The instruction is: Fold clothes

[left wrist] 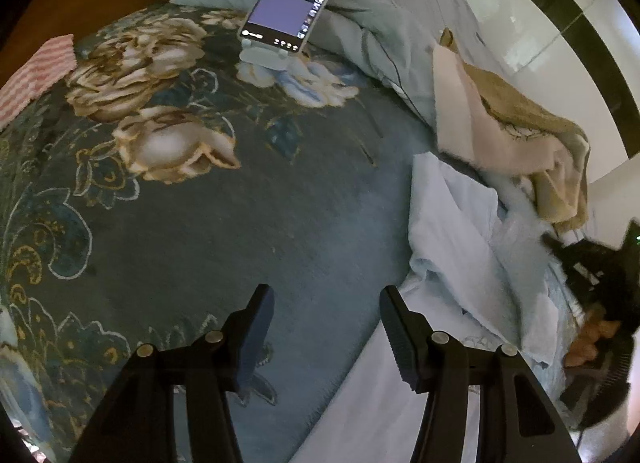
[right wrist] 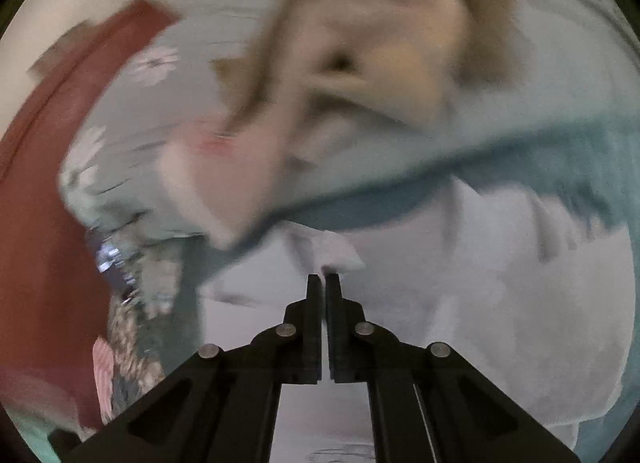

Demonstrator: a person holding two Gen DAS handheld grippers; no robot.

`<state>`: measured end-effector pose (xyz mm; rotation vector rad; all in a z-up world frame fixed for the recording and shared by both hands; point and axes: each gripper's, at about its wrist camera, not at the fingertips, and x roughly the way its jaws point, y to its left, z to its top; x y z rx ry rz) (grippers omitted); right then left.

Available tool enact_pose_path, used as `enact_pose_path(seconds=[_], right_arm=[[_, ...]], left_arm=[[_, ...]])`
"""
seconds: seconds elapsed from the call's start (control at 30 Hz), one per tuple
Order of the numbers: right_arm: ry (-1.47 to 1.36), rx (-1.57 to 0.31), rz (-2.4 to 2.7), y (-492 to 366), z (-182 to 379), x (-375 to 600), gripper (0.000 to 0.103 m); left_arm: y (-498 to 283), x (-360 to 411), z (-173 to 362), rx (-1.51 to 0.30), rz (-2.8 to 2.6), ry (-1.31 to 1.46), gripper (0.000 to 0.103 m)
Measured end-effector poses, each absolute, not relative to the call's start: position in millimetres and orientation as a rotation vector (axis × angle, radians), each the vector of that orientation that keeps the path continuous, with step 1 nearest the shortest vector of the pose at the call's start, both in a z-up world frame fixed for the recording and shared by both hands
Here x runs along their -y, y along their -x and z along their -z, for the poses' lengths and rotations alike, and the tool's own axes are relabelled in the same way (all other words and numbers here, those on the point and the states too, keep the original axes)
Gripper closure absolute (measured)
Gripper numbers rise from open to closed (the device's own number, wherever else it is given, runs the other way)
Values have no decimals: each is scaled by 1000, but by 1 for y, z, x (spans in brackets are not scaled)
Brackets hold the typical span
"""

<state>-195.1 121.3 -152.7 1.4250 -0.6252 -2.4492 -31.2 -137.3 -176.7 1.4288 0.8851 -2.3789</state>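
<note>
Between R gripper [right wrist: 324, 277] tips: pale blue shirt [right wrist: 460, 303] fold clamped; L gripper [left wrist: 326, 327] apart, empty.

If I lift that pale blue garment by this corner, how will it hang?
The pale blue garment likely droops: its creases suggest thin cloth. Probably light; the right gripper pinches only an edge. It may drag the fringed blanket overlapping it.

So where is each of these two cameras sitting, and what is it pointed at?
Left wrist: on the left gripper, looking down at the flowered bedspread and phone; its open fingers show.
Right wrist: on the right gripper, blurred, facing the pale blue shirt; its fingers pinch a fold.
Shared: the shirt and tan blanket.
</note>
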Motion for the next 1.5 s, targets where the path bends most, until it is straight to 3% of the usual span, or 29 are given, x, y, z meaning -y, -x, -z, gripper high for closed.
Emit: enact_pose_path(seconds=[0.1,0.23,0.47,0.67,0.77,0.83,0.9,1.07,1.3,1.5], right_arm=[[-1319,477,2437,190,124,-82,101],[-1322,222,2397,180,136,-20,101],[-1438,117,2289,153,186,12,101],[-1423,70,2191,137,187,15,96],[-1412,131,2135,132,179,-2,89],[-1404,172,2111,130,172,-17,68],[-1402,163,2150,129,165,-36,60],[-1439,149,2297,133,150,-99,60],[-1658,371,2642,146,153,-242,60],[-1676,545,2624,169,162,-276,60]], left_arm=[[31,140,179,-907,2369,-1421,44],[31,140,181,-909,2367,-1424,44],[28,143,184,-900,2358,-1433,44],[38,145,184,-900,2352,-1448,44],[56,140,180,-888,2374,-1463,44],[74,130,175,-875,2411,-1475,44],[90,120,171,-867,2448,-1485,44],[124,96,178,-750,2470,-1568,44],[154,82,202,-517,2445,-1680,44],[167,81,206,-390,2439,-1694,44]])
